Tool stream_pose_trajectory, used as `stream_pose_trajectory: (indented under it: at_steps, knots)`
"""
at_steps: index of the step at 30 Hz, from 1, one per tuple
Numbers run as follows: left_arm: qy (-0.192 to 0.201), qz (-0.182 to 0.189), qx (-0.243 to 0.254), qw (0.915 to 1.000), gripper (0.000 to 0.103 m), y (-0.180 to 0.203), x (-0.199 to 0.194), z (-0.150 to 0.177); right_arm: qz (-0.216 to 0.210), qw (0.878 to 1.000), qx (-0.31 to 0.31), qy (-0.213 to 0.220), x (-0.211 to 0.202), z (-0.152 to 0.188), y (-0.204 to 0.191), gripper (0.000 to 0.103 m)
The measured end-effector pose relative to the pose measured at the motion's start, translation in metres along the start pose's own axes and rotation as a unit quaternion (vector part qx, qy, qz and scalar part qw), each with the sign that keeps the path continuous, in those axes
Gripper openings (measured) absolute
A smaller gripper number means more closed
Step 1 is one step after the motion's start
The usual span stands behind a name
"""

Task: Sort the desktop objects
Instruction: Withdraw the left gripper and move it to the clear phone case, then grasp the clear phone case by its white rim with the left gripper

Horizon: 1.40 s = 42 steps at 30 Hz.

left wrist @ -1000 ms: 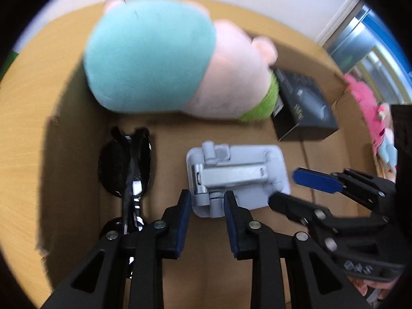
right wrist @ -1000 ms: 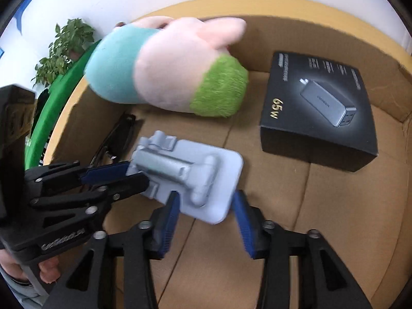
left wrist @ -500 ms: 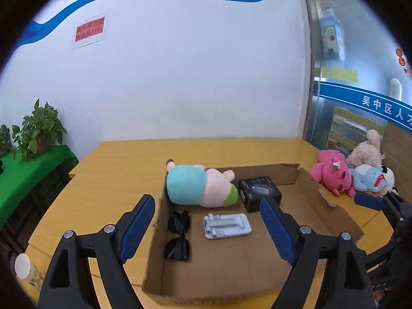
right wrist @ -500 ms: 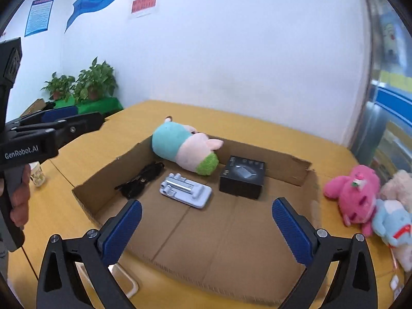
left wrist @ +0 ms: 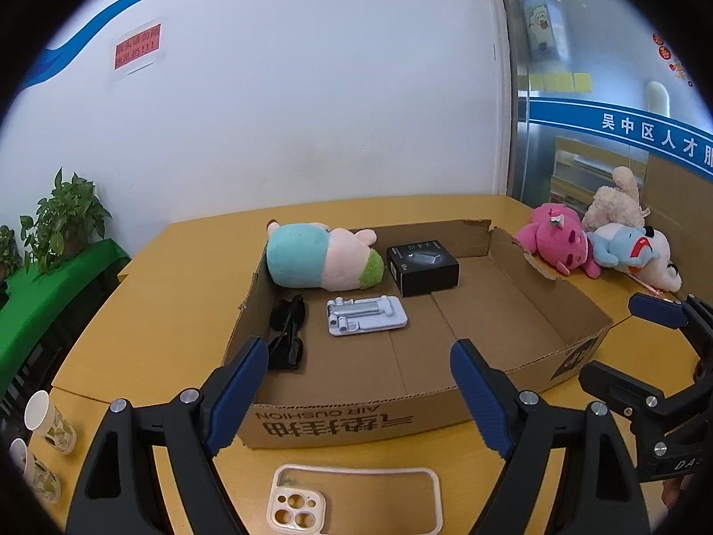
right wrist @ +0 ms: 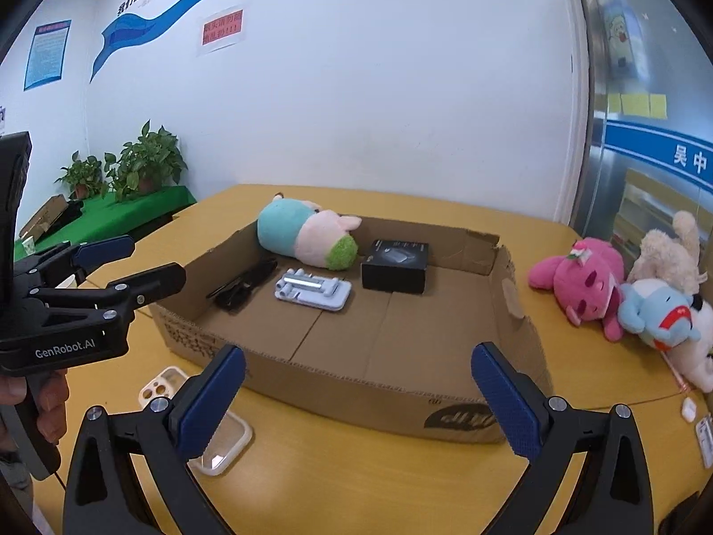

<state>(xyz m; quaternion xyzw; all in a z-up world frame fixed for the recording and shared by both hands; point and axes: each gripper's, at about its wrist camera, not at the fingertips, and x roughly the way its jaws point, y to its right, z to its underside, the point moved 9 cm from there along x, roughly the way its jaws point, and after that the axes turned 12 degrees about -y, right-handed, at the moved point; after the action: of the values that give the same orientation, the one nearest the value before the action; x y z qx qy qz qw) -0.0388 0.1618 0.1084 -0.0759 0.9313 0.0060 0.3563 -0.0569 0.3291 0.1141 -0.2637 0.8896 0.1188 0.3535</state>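
A: Quick pass. Left hand-held gripper is spread wide with nothing between the pads; right hand-held gripper the same, wide and empty.

B: Agreed. Where are the task items?

A: In the cardboard box on the counter: plush pig along the back wall, black charger box just beside it, grey phone stand in front of the pig, and sunglasses by the left wall. Outside the box, the clear phone case lies on the counter, close to the front wall. The pink plush and blue plush lie beyond the box's right wall with a cream plush.

B: Step in hand?

A: My guess is choosing the next loose item. The phone case is nearest the left gripper, so probably that.

B: Tips?

A: The case is thin and flat, so come down steeply and pinch across one long rim rather than trying to span it. It looks flexible, so grip lightly and lift clear over the front wall. Drop it in the bare right half of the box, away from the stand.

B: Risks?

A: The pads may slip off the rim or push the case along the counter. Paper cups stand at the left edge; keep the elbow away.
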Motion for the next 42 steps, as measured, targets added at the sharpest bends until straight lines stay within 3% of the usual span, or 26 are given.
stream_pose_trajectory:
  at_steps: [8,11,15,21,28,35,40,42]
  knots:
    - [-0.087,0.002,-0.022,0.9959,0.084,-0.042,0.033,0.055,-0.022,0.998,0.015,-0.060,0.027,0.038,-0.021,0.103]
    - [-0.124,0.002,-0.027,0.9919,0.084,-0.056,0.053,0.078,-0.071,0.992,0.019,-0.105,0.047,0.055,-0.043,0.103]
    - [-0.172,0.046,-0.055,0.9826,0.084,-0.067,0.082,0.101,-0.122,0.982,0.012,-0.144,0.068,0.074,-0.074,0.103]
    - [-0.232,0.092,-0.069,0.9658,0.083,-0.065,0.112,0.123,-0.216,0.957,0.023,-0.194,0.093,0.097,-0.110,0.103]
    - [-0.227,0.147,-0.055,0.9612,0.082,-0.040,0.108,0.121,-0.266,0.940,0.045,-0.209,0.113,0.099,-0.118,0.103]
    - [-0.205,0.169,-0.071,0.9614,0.081,-0.036,0.095,0.113,-0.282,0.939,0.051,-0.192,0.113,0.090,-0.122,0.103]
    - [-0.144,0.196,-0.052,0.9687,0.081,-0.012,0.057,0.087,-0.264,0.953,0.058,-0.133,0.083,0.075,-0.098,0.103]
    - [-0.121,0.222,-0.056,0.9658,0.080,-0.002,0.042,0.079,-0.258,0.959,0.062,-0.104,0.065,0.068,-0.087,0.103]
